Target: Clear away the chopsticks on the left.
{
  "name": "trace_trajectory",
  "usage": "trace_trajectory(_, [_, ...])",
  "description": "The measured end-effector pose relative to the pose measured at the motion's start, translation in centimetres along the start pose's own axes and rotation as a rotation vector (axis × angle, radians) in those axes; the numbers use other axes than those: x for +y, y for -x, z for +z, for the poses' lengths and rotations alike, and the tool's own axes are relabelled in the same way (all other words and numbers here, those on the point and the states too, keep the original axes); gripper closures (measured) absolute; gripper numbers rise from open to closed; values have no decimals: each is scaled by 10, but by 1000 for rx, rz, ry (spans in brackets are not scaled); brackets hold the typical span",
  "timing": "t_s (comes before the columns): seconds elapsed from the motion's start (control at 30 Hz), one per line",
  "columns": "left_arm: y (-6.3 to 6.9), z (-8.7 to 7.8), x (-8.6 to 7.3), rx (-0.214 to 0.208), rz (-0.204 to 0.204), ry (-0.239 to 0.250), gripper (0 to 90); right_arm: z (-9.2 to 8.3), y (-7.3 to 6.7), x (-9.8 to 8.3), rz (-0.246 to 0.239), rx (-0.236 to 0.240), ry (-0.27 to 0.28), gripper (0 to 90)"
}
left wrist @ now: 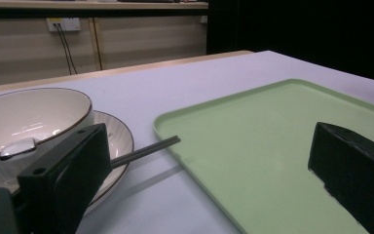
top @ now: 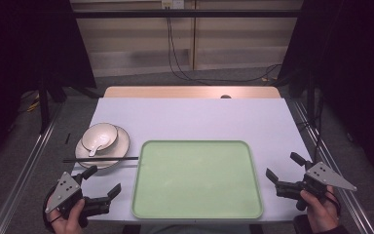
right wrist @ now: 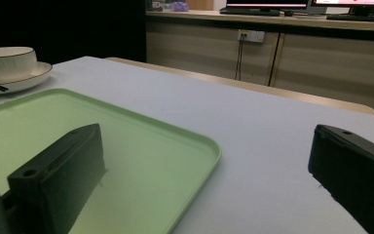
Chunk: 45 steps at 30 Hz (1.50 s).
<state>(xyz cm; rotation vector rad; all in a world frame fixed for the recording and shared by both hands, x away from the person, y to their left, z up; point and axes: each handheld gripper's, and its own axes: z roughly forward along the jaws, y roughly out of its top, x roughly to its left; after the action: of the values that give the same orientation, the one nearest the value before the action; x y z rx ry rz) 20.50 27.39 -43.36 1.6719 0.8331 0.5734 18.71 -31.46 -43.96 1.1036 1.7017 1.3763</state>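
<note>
On the lavender-grey table [top: 195, 114], which takes up most of the high view, the biggest thing is the pale green tray [top: 197, 179], lying flat and bare at the near middle. Left of it, just apart from its rim, sits a striped plate [top: 121, 141] with a white bowl [top: 100, 135] on it; a white spoon [top: 95, 145] rests inside the bowl, and a pair of dark chopsticks [top: 100, 159] lies across the plate's near edge, tips pointing toward the tray and stopping just short of its corner.

Both hands wait at the near edge. The left gripper [top: 102, 183] hovers near the plate with its jaws spread wide and nothing between them; from its own view the bowl [left wrist: 29, 122] sits behind its left jaw and the chopstick tips [left wrist: 160, 145] run between the jaws. The right gripper [top: 285, 168] hangs off the tray's right side, jaws likewise released and bare, well apart from the dishes.

Judging by the layout, the work in hand is moving the place setting onto the tray, and the left gripper is nearest. To do it well, I would take the chopsticks first, since they could roll off a moved plate: come in level, close across both sticks together near mid-length, lift a little, and set them down inside the tray rim
</note>
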Motion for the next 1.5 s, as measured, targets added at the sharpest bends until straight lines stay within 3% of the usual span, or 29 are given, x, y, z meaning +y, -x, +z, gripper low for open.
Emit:
trace_trajectory(0.17, [0, 0, 0, -5, -3, 2, 19, 0, -1, 0, -11, 9, -3, 0])
trace_trajectory(0.23, [-1, 1, 1, -33, 1, -17, 24, 1, -1, 0, -12, 5, -3, 0])
trace_trajectory(0.37, [-1, 2, 1, -48, 6, -23, 24, 1, -1, -1, -9, 10, -1, 0])
trace_trajectory(0.4, [-2, 0, 1, -51, 29, -38, 24, 1, -2, -1, -16, 24, -4, 0])
trace_trajectory(0.63, [-11, -10, 1, -56, 49, -53, 24, 2, -3, -1, -22, 36, -2, 0])
trace_trajectory(0.73, [-16, -18, 0, -42, 76, -67, 24, 3, -4, -1, -20, 37, -3, 1])
trace_trajectory(0.8, [-20, -21, 0, -44, 67, -69, 25, 3, -4, 0, -20, 41, -3, 1])
trace_trajectory(0.83, [-21, -22, -1, -56, 42, -60, 30, 3, -4, 0, -21, 41, -4, 2])
trace_trajectory(1.0, [-38, -27, -4, -47, 52, -94, 43, 4, -4, -1, -22, 42, -13, 6])
trace_trajectory(1.03, [-46, -28, -4, -64, 36, -113, 58, 4, -4, -1, -21, 46, -13, 6])
trace_trajectory(1.07, [-46, -28, -4, -64, 36, -113, 58, 4, -4, -1, -21, 49, -15, 6])
trace_trajectory(1.1, [-55, -28, -4, -80, 9, -129, 58, 4, -4, -1, -21, 45, -13, 6])
trace_trajectory(1.13, [-55, -28, -4, -80, 9, -129, 63, 4, -4, -1, -21, 48, -13, 6])
trace_trajectory(1.27, [-74, -27, -3, -62, 41, -161, 74, 5, -5, -1, -19, 51, -16, 6])
trace_trajectory(1.37, [-88, -22, -2, -51, 87, -211, 80, 5, -6, -1, -18, 56, -24, 10])
trace_trajectory(1.5, [-97, -17, -1, -48, 122, -226, 123, 6, -7, -1, -21, 50, -20, 8])
